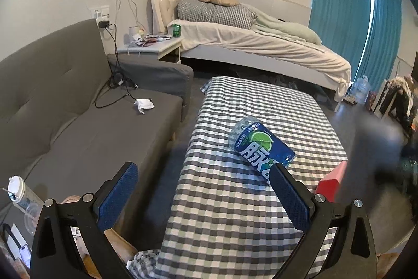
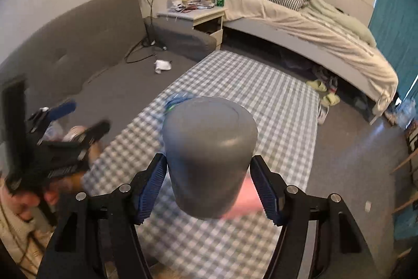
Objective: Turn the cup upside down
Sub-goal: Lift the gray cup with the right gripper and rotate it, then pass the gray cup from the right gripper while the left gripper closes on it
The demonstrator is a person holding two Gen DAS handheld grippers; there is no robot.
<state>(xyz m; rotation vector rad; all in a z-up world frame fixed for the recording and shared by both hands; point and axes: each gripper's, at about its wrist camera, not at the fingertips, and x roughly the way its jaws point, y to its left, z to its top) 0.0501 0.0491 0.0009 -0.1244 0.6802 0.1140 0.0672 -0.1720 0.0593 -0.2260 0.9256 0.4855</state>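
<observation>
The right gripper (image 2: 209,184) is clamping the grey cup (image 2: 209,156) between its jaws, above the table (image 2: 284,122); the cup's closed flat end is facing up and away from the camera, and its lower end is lost in motion blur. The left gripper (image 1: 203,198) is hanging with its jaws spread wide and nothing between them, over the table's near left edge (image 1: 183,174), where the checked cloth is dropping toward the floor beside the grey sofa (image 1: 78,122). A plastic bottle (image 1: 261,145) is lying on its side on the cloth, its blue label showing a lime slice and large white Chinese characters. A red box (image 1: 331,182) is sitting at the table's right edge. Beyond the bottle the cloth is stretching bare toward the bed (image 1: 261,43).
</observation>
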